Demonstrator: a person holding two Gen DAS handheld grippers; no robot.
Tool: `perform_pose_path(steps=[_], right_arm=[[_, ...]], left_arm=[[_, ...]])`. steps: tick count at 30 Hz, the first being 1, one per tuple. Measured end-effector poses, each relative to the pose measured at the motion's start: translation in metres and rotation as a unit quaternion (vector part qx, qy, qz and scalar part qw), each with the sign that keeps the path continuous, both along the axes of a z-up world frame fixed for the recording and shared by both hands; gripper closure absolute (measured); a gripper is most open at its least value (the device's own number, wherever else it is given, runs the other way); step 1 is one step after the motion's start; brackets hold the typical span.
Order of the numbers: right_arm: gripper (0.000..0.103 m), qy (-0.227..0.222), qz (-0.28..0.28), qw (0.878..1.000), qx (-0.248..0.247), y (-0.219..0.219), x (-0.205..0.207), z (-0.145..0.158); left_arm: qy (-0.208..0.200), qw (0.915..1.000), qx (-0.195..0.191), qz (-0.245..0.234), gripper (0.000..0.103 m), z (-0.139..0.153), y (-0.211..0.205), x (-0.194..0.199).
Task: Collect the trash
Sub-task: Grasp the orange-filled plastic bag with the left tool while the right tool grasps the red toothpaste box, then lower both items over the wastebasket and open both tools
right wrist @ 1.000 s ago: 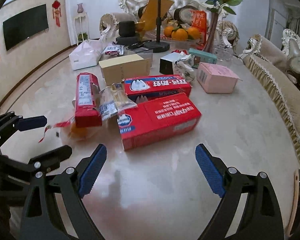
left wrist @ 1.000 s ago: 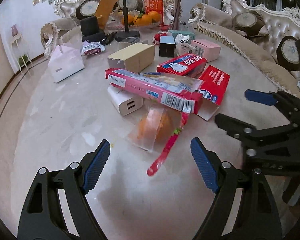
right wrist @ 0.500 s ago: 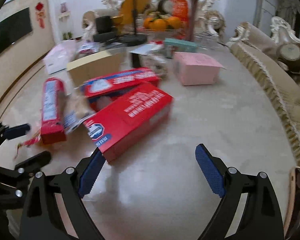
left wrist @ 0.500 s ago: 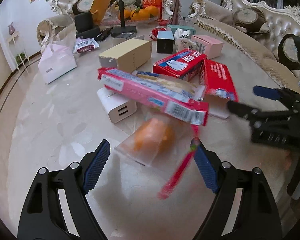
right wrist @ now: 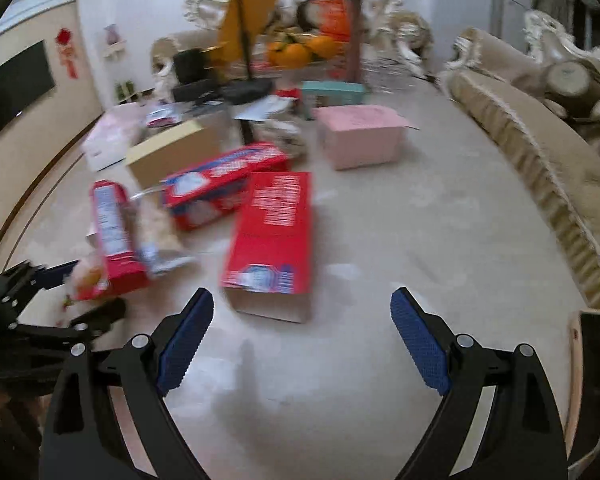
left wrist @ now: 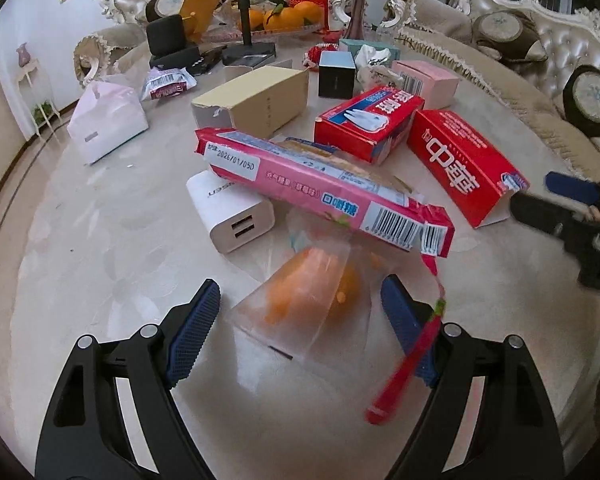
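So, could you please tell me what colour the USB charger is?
White USB charger, clearest in the left wrist view.

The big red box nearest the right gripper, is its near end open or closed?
Open. The red box lies flat, and its near end shows a hollow cardboard mouth; a flap pokes out in the left view.

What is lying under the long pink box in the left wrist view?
The long pink box rests across a white USB charger and overlaps the top of a clear bag holding something orange. Crumpled wrappers show behind it. The contact beneath is hidden.
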State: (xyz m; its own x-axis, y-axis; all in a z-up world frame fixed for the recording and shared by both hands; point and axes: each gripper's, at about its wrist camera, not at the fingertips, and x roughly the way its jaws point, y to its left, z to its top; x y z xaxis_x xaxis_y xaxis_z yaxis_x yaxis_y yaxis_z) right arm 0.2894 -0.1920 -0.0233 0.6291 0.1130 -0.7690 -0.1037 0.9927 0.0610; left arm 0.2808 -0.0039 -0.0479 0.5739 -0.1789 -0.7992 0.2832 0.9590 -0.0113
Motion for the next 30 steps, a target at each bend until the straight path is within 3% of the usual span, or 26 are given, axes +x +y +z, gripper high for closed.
perform_pose_path(steps=[12,13,16,18,20,24,30], right_arm=[[0.019,0.039,0.026,0.999,-0.009,0.014,0.038,-0.02],[0.021,0.039,0.025,0.999,-0.008,0.013,0.038,-0.021],[0.056,0.033,0.018,0.999,-0.017,0.01,0.039,-0.02],[0.056,0.039,0.023,0.999,0.006,0.004,0.04,-0.018],[0.057,0.037,0.029,0.999,0.016,0.002,0.038,-0.015],[0.057,0.019,0.038,0.999,0.024,-0.002,0.023,-0.007],[0.057,0.013,0.059,0.996,0.06,-0.016,-0.016,0.001]], left_arm=[[0.001,1.0,0.001,-0.005,0.022,0.0,-0.001,0.004],[-0.001,1.0,0.001,-0.005,0.026,0.0,-0.001,0.003],[-0.01,0.9998,-0.017,0.0,0.049,0.003,0.003,0.001],[-0.011,0.9997,-0.02,0.003,0.053,0.003,0.004,0.001],[-0.015,0.9995,-0.027,0.0,0.065,0.004,0.004,-0.001],[-0.02,0.9988,-0.044,0.008,0.066,0.005,0.009,-0.008],[-0.037,0.9974,-0.061,0.012,0.066,0.011,0.024,-0.053]])
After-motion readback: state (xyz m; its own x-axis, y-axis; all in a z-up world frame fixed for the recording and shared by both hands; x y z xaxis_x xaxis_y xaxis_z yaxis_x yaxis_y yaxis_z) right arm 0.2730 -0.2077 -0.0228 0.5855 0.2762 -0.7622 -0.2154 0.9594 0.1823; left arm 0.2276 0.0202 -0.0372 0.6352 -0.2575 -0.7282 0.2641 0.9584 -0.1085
